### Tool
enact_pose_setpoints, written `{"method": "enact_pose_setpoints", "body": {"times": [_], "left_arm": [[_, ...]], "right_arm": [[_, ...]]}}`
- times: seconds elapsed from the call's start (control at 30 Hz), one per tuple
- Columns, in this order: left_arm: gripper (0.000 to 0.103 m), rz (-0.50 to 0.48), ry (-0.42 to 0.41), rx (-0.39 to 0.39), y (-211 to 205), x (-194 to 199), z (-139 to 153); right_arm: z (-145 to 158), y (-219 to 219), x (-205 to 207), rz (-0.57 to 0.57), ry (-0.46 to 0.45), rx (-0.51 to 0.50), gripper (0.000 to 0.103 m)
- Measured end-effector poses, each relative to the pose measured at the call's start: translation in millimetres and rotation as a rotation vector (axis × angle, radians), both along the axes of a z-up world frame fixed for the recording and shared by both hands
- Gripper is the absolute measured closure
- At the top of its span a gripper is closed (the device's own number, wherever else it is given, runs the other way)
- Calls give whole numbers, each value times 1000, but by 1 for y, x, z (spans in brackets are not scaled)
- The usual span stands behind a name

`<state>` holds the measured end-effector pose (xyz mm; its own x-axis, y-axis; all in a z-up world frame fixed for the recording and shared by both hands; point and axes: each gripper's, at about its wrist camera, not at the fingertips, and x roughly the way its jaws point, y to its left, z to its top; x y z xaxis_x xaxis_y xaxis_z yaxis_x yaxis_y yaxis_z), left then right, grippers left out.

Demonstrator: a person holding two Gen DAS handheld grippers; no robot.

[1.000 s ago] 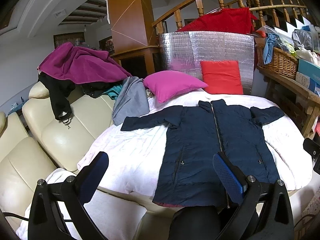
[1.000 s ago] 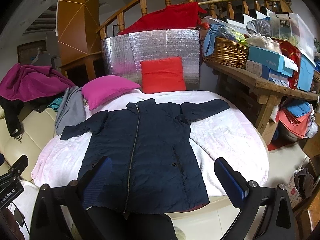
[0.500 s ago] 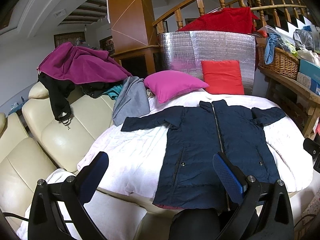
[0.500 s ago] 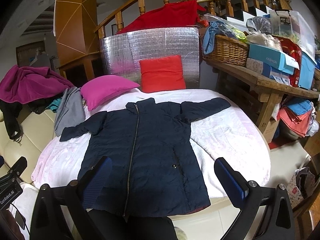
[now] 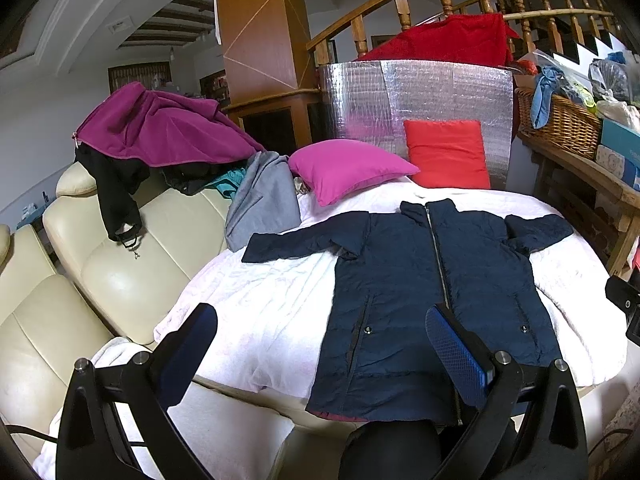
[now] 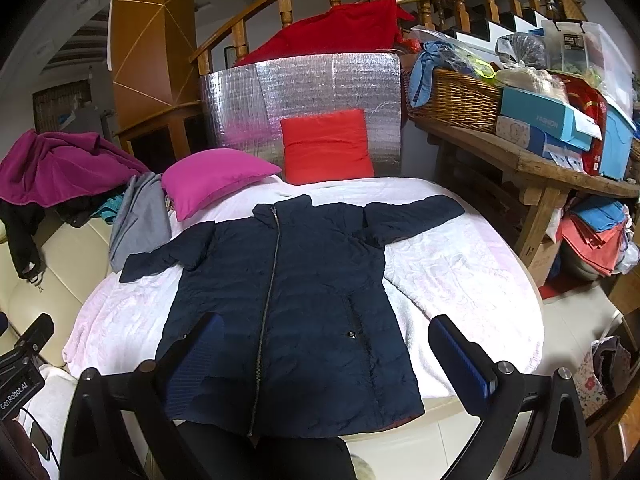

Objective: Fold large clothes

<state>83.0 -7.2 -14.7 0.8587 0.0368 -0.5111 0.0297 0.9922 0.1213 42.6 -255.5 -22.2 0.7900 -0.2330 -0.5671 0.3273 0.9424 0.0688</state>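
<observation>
On the white-blanketed round table, a long navy quilted zip-front coat is laid flat, sleeves out. Left gripper and right gripper are held spread, empty. Each sleeve cuff is best pinched first and folded inward.

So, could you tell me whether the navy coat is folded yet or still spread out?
Spread out. The navy coat lies flat on the white blanket, zipped, both sleeves stretched sideways, no fold visible.
</observation>
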Motion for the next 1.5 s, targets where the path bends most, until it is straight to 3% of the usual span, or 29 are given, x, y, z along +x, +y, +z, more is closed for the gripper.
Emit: {"method": "enact_pose_setpoints", "body": {"times": [0.97, 1.5], "left_arm": [[0, -19, 53, 26, -16, 35, -11], [0, -39, 72, 66, -40, 49, -15]], "right_arm": [[-13, 0, 45, 19, 72, -13, 0], [-8, -12, 57, 2, 48, -32, 0]]}}
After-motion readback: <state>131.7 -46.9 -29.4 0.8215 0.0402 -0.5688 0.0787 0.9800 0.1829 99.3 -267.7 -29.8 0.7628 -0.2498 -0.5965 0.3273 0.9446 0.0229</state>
